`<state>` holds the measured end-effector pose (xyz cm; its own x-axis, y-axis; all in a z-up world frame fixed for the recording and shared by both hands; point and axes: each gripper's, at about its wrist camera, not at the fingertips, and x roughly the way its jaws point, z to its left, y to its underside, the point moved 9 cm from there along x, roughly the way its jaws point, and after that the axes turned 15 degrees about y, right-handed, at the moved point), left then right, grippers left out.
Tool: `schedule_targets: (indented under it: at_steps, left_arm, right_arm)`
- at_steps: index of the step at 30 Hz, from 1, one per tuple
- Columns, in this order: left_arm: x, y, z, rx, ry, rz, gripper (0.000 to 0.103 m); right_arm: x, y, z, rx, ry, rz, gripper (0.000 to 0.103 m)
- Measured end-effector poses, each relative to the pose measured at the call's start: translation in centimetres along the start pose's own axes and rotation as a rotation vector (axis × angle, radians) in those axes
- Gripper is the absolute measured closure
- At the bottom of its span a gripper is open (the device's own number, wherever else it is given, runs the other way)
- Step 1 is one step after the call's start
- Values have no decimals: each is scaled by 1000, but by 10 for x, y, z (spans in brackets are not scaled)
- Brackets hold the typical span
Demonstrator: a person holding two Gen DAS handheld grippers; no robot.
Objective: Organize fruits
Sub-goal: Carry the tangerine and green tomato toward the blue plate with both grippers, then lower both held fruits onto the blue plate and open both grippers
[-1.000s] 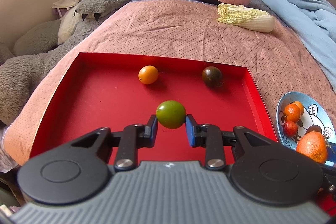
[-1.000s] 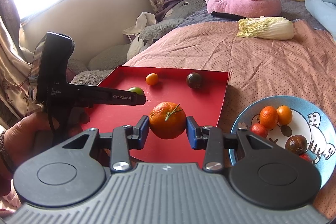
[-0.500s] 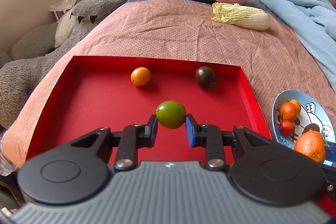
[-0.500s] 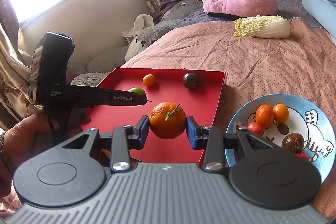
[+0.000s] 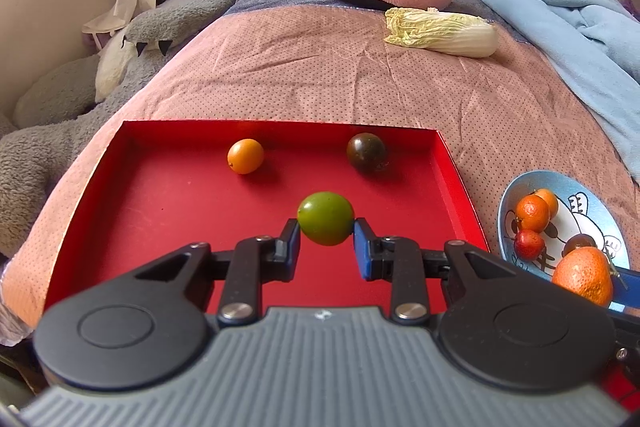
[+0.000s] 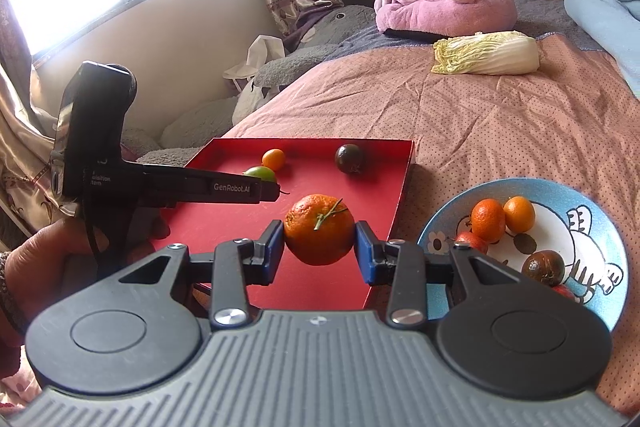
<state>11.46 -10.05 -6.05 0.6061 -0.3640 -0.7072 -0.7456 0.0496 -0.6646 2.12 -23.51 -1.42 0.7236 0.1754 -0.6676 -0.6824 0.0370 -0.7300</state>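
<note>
So both grippers are loaded, and over the last second the view from each wrist has drawn back a touch: the red tray (image 5: 132,211) sits a little farther off than it did, which I read as both hands lifting clear with their fruit rather than setting it down, so neither placement is done yet. On the pink bedspread (image 5: 304,67) the tray is the big container, lying left of the blue plate (image 6: 600,203). Inside the tray, a small orange fruit (image 5: 245,156) rests far left and a dark round fruit (image 5: 366,152) far right, well apart, with the near floor bare. The plate, just beside the tray's right wall, carries two small oranges (image 6: 488,220), a red fruit partly hidden behind the claw, and a dark brown fruit (image 6: 543,267). The right gripper (image 6: 320,251) is clamped on a stemmed mandarin (image 6: 319,229) above the tray's near right corner. The left gripper (image 5: 326,247) pinches a green fruit (image 5: 325,218) between its pads over the tray's near middle. Next call, I'd guess: mandarin into the tray, green one beside it.
</note>
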Motion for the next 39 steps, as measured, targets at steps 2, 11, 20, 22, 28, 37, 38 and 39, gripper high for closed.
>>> schedule_targets:
  at_steps: [2, 11, 20, 22, 28, 37, 38, 39]
  left_arm:
    - [0, -1, -3, 5, 3, -1, 71]
    - [4, -4, -23, 36, 24, 4, 71]
    - [10, -8, -46, 70, 52, 8, 71]
    - [12, -9, -53, 79, 61, 10, 71]
    - [23, -10, -79, 111, 97, 21, 71]
    - [49, -4, -127, 159, 171, 63, 71]
    - [52, -4, -133, 164, 179, 68, 71]
    - [56, -3, -139, 169, 187, 73, 71]
  right_arm:
    - [-1, 0, -3, 5, 3, -2, 59]
    - [-11, 4, -20, 34, 25, -10, 59]
    - [-18, 11, -48, 83, 63, -14, 59]
    - [-19, 13, -55, 94, 71, -13, 59]
    - [-23, 21, -78, 132, 105, -9, 59]
    - [-30, 40, -122, 192, 180, 11, 59]
    - [-32, 41, -127, 199, 189, 12, 59]
    - [-34, 43, -132, 207, 198, 13, 59]
